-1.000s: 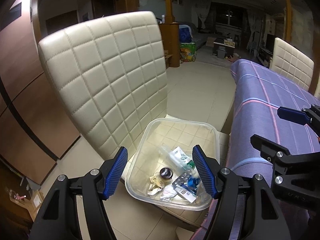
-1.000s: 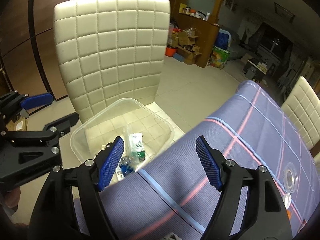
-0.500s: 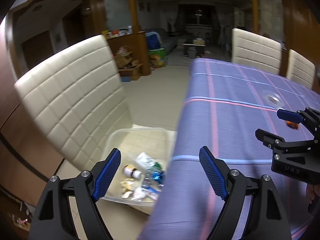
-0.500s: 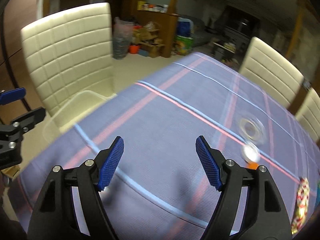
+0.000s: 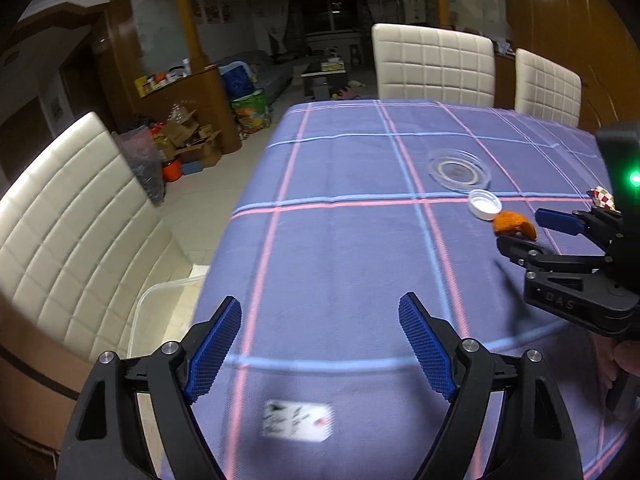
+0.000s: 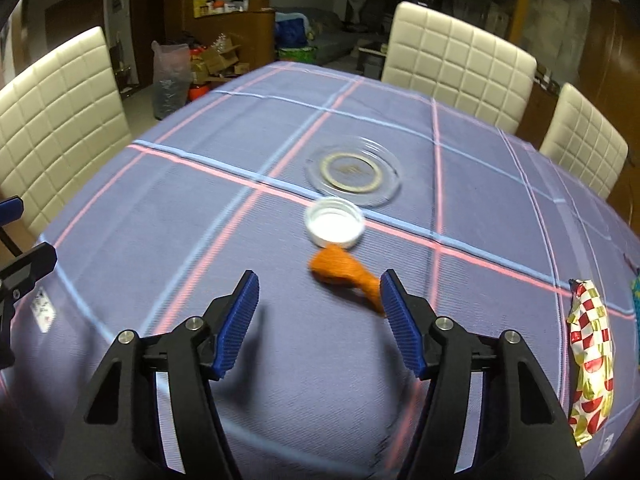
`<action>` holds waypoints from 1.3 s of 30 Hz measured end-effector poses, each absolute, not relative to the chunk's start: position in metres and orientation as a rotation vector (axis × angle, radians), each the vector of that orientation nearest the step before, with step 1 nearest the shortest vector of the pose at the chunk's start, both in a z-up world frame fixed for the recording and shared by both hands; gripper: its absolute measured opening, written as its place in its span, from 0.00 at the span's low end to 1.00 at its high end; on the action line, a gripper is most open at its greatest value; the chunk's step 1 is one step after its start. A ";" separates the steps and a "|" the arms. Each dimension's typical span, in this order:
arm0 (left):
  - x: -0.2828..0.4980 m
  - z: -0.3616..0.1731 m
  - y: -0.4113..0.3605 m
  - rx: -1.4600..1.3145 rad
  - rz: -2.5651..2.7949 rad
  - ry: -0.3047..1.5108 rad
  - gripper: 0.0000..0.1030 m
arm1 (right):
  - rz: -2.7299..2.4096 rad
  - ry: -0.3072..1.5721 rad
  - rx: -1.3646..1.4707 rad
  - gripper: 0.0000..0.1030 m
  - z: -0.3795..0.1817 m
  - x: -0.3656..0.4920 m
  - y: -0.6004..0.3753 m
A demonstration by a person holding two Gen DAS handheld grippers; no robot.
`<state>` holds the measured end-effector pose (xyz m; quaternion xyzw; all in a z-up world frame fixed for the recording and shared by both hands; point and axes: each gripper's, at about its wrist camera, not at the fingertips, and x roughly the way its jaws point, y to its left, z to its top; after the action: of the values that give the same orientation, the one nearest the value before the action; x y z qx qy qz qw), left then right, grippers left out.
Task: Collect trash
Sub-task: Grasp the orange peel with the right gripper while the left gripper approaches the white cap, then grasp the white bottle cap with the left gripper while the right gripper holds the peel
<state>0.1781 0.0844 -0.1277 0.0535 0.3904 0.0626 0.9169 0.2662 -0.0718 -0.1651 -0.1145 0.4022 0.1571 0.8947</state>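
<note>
In the right wrist view our right gripper (image 6: pixel 318 312) fills the bottom of the frame, jaws closing but with nothing pinched; the orange peel (image 6: pixel 344 272) lies on the table (image 6: pixel 160 280) just past the blue pads, close to the right-hand one. Touching the peel's far end, near the centre, sits a white bottle cap (image 6: pixel 335 227), and just beyond it a clear glass saucer (image 6: pixel 354 170). At the right edge lies a red and white checked wrapper (image 6: pixel 590 360). In the left wrist view our left gripper (image 5: pixel 320 352) hangs over the cloth at the bottom, jaws spread and empty, a white label (image 5: pixel 298 420) below them. A clear plastic bin (image 5: pixel 160 316) sits on the chair (image 5: pixel 68 232) at lower left
</note>
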 end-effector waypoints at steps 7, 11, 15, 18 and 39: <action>0.208 -0.134 0.053 0.136 0.095 0.838 0.77 | 0.358 0.877 -0.209 0.38 -0.178 0.288 -0.089; 0.222 -0.136 0.033 0.151 0.061 0.852 0.77 | 0.366 0.877 -0.214 0.15 -0.176 0.288 -0.099; 0.238 -0.142 0.011 0.165 0.025 0.875 0.77 | 0.324 0.874 -0.193 0.11 -0.174 0.291 -0.117; 0.253 -0.147 -0.007 0.189 0.010 0.888 0.77 | 0.305 0.859 -0.192 0.11 -0.171 0.294 -0.129; 0.314 -0.168 -0.041 0.178 -0.054 0.915 0.58 | 0.306 0.855 -0.143 0.10 -0.168 0.324 -0.160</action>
<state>0.3135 -0.0412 -0.1684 0.0857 0.4412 -0.0260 0.8929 0.3236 -0.1598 -0.1680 -0.0690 0.4126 0.1477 0.8962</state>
